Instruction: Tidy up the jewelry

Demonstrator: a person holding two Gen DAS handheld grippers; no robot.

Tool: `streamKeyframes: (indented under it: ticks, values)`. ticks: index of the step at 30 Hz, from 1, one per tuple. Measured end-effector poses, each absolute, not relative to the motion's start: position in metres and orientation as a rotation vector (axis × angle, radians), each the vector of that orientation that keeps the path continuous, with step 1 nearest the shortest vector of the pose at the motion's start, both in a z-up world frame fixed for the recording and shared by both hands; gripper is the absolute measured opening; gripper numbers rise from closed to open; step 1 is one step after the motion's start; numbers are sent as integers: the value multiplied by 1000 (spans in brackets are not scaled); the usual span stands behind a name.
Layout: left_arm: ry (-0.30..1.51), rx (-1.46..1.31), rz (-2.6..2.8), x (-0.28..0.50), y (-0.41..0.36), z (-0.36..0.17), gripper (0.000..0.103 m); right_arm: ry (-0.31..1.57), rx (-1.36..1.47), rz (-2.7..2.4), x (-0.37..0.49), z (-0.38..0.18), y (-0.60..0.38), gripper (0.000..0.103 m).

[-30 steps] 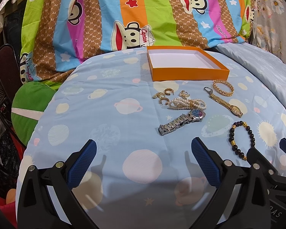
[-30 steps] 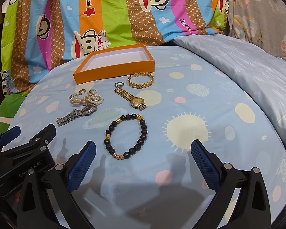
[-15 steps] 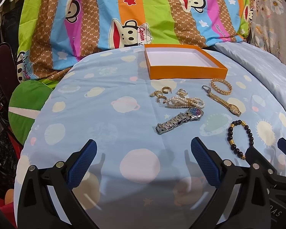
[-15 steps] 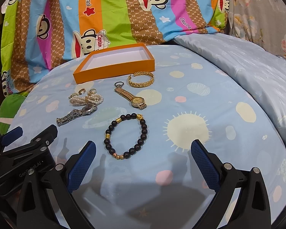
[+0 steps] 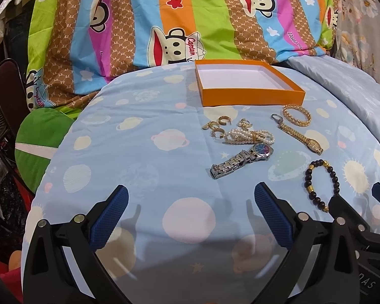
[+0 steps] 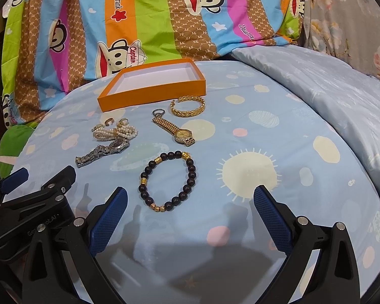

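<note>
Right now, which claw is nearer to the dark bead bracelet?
Right. The right claw is open with the dark bead bracelet lying just ahead between its fingers. The left claw, also open, sits further to the bracelet's left, nearer the silver watch.

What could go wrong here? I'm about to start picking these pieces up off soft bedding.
The pearl bracelet touches the gold earrings and the silver watch, so a grab might drag neighbours along. The soft blue sheet may bunch between the fingers. The orange box could shift when loaded.
</note>
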State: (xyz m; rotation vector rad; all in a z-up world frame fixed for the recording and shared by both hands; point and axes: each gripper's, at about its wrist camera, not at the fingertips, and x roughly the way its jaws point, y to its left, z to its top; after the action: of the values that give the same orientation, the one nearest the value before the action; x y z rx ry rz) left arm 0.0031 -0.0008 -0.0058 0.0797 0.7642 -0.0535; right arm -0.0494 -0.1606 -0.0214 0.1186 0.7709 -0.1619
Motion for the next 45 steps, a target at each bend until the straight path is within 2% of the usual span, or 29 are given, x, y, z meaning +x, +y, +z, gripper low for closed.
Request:
streamKeyframes:
  ticks: [19, 30, 39, 40, 42, 45]
  values:
    - [770, -24, -65, 9, 25, -3, 98, 849, 129, -137, -26, -28, -157, 98]
    - [789, 170, -212, 40, -5, 3, 97, 867, 161, -164, -26, -24, -185, 98]
    - [826, 94, -190, 54, 5, -9, 97, 889, 149, -77, -22, -27, -172, 98]
    - [837, 87, -188, 55, 6, -11, 97, 896, 132, -76, -19, -29, -167, 97]
    - [847, 65, -179, 57, 11, -13, 97, 917, 101, -74, -13, -34, -161, 86]
    - [833, 44, -155, 57, 19, -12, 97, 926, 69, -71, -8, -36, -153, 77]
